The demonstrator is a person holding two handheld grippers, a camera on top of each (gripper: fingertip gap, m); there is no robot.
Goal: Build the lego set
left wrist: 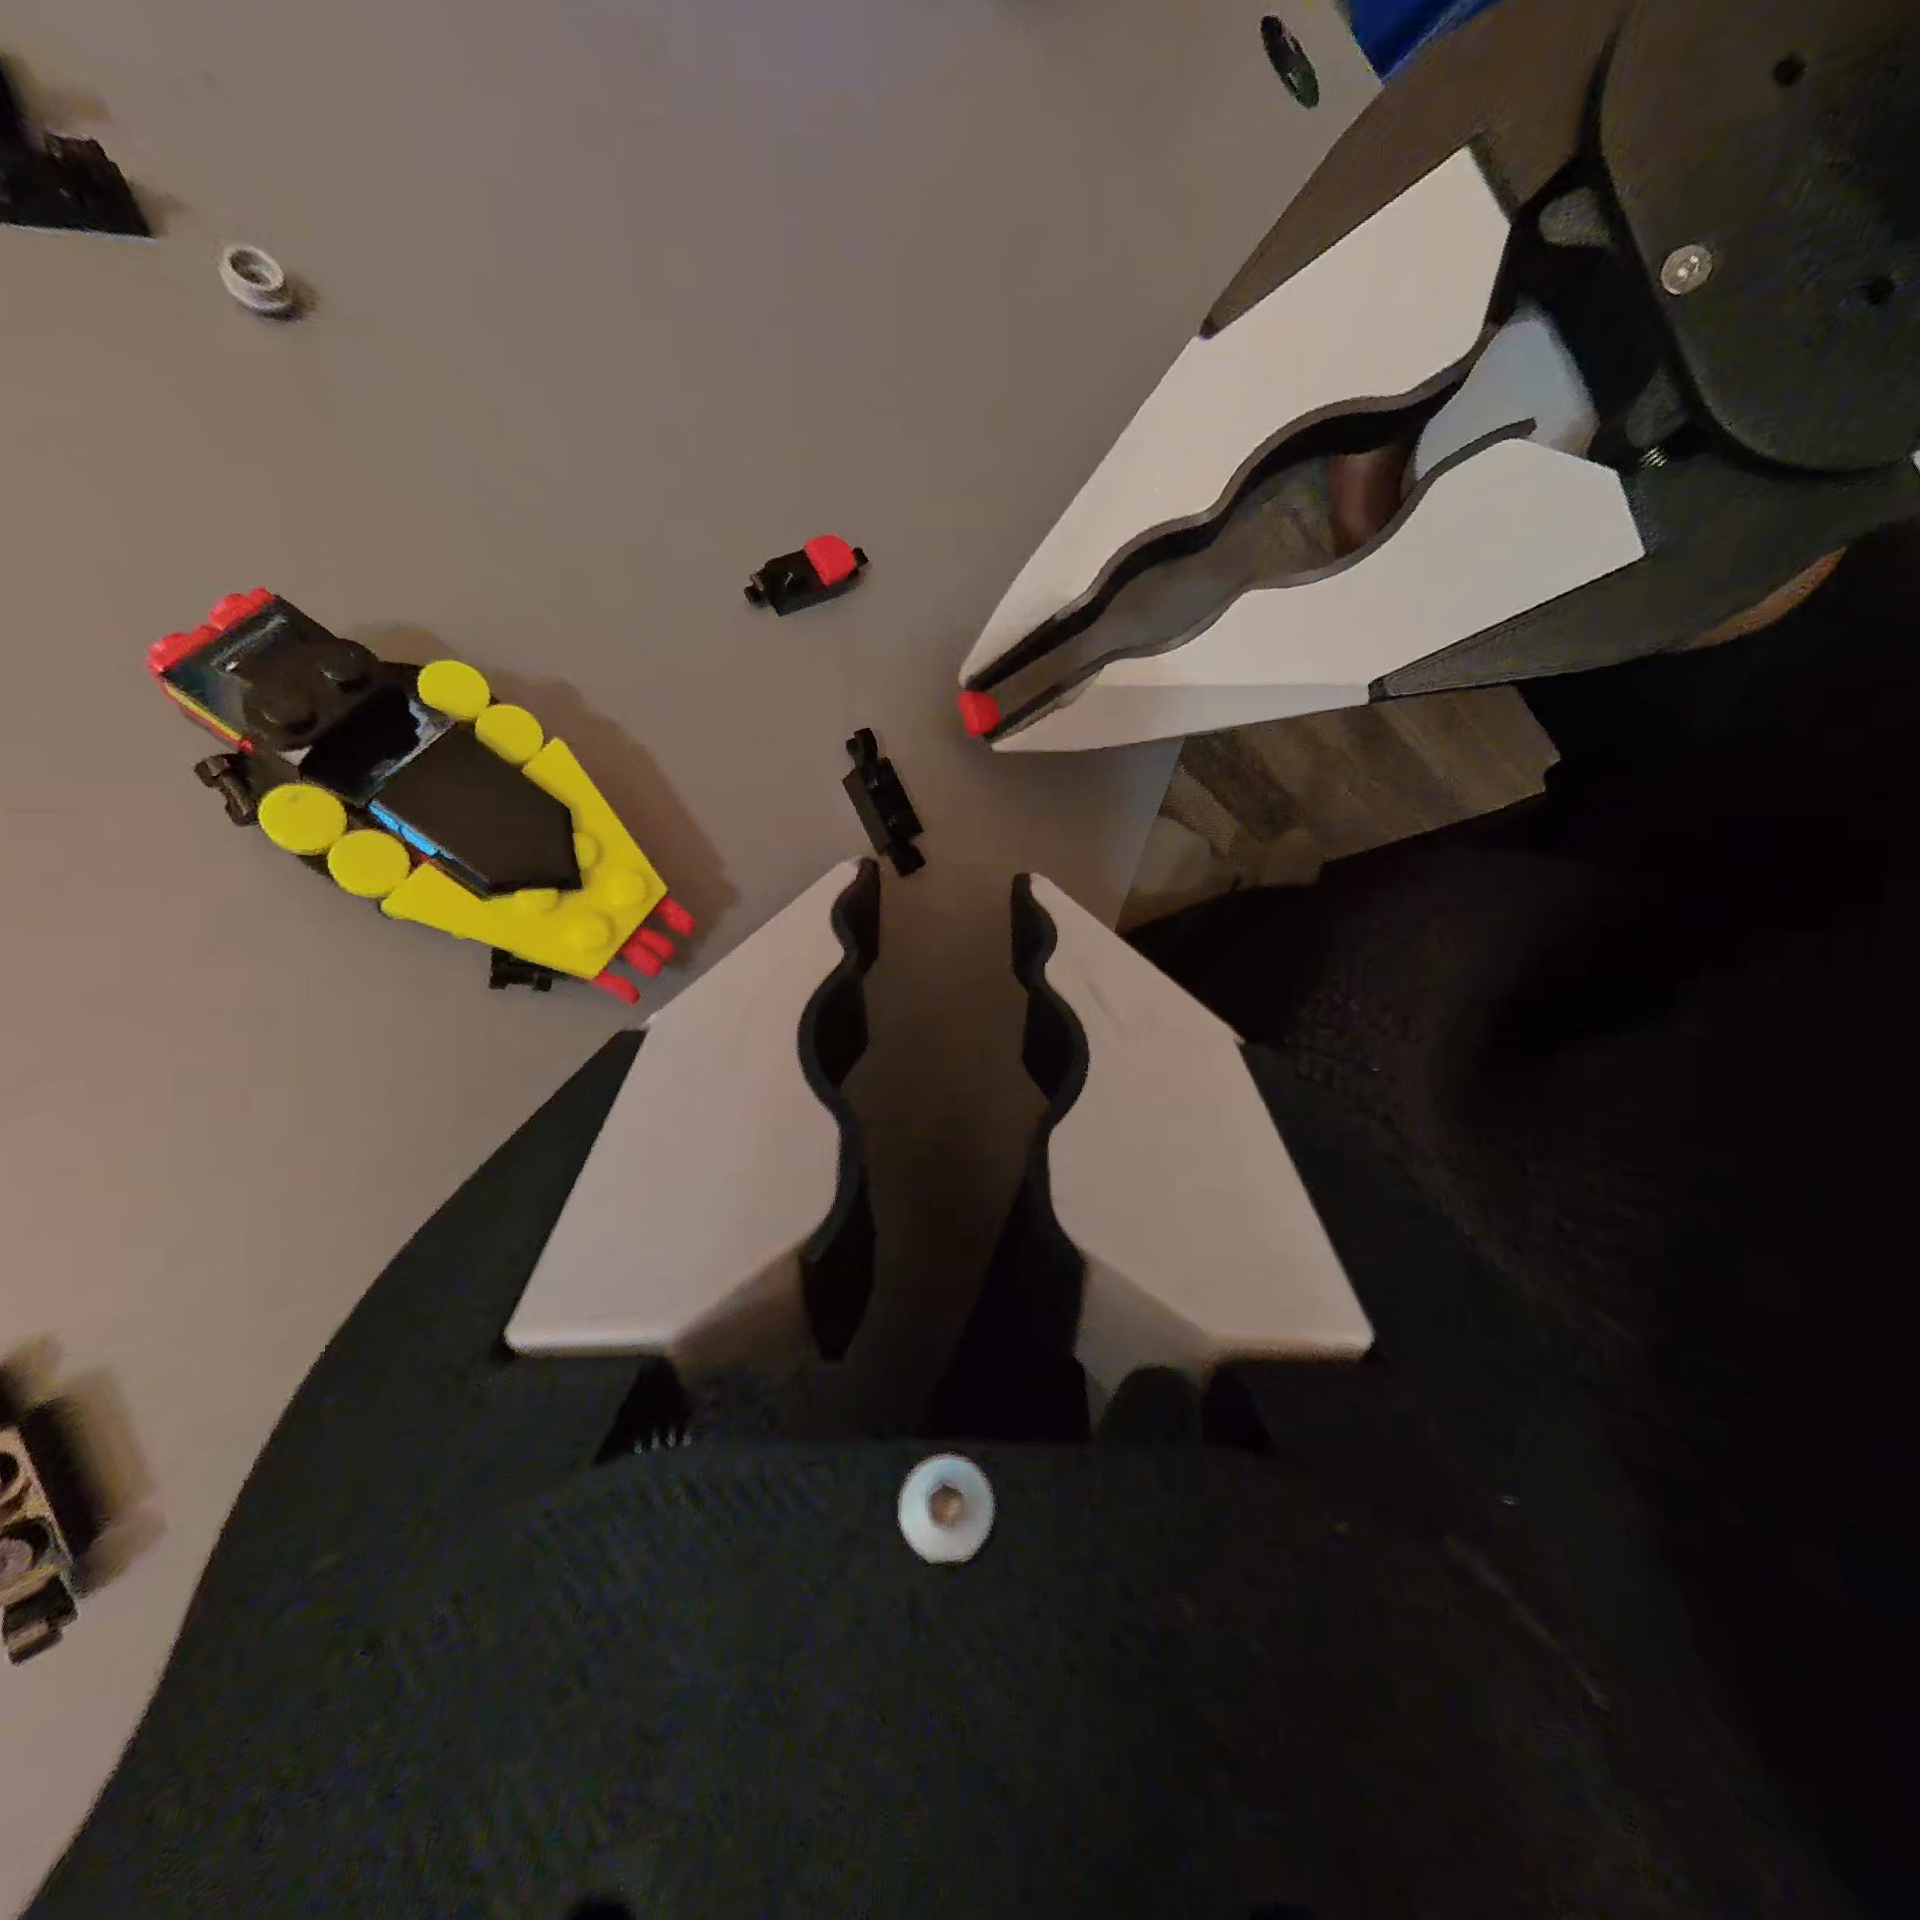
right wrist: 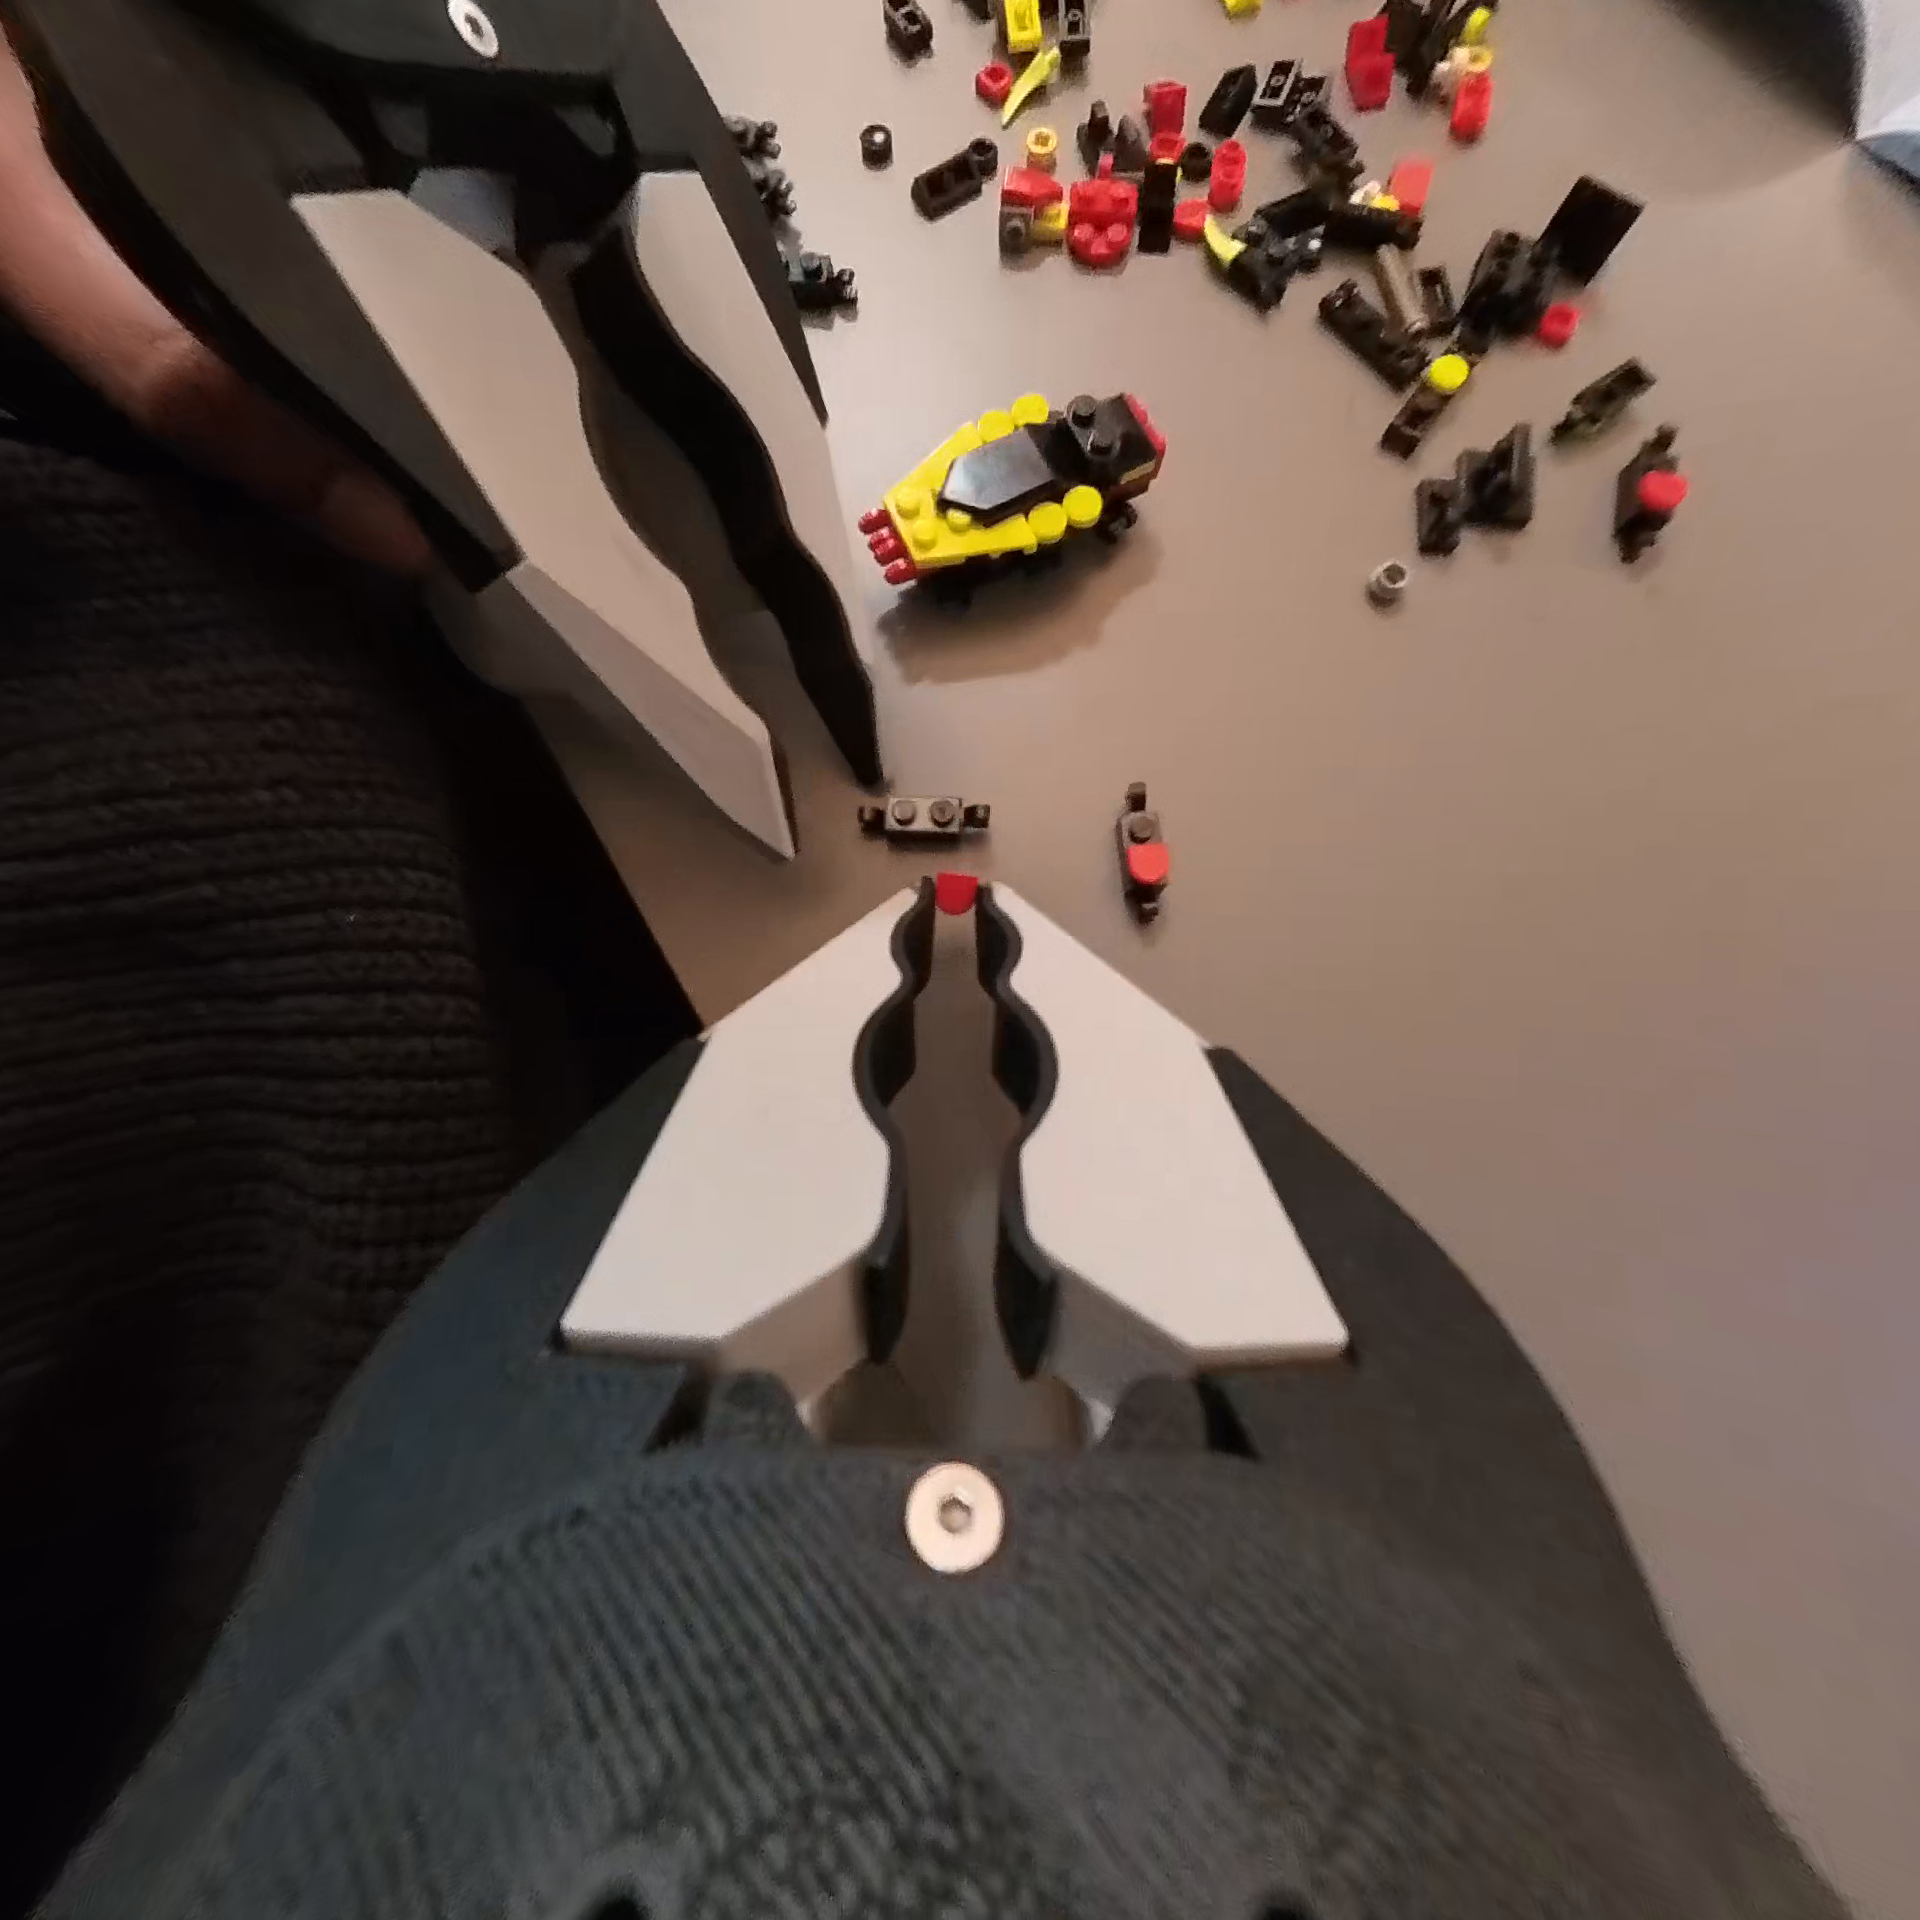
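Note:
My left gripper (left wrist: 943, 878) is open and empty. A small black two-stud plate with clips (left wrist: 883, 800) lies on the grey table (left wrist: 623, 312) just ahead of its left fingertip; it also shows in the right wrist view (right wrist: 923, 816). My right gripper (right wrist: 956, 891) is shut on a small red piece (right wrist: 956, 894), pinched at the fingertips; the left wrist view shows that red piece (left wrist: 978, 713) at the tips too. A yellow and black brick model (left wrist: 416, 800) lies to the left, and shows in the right wrist view (right wrist: 1013, 488). A black plate with a red cap (left wrist: 808, 571) lies beyond.
A pile of loose red, black and yellow bricks (right wrist: 1299, 208) spreads over the far right of the table. A grey round piece (left wrist: 255, 278) and black parts (left wrist: 73, 192) lie far left. The table edge (left wrist: 1153, 831) runs close by my right side. A person's hand (right wrist: 260, 447) holds the left gripper. My left and right fingertips are right by each other.

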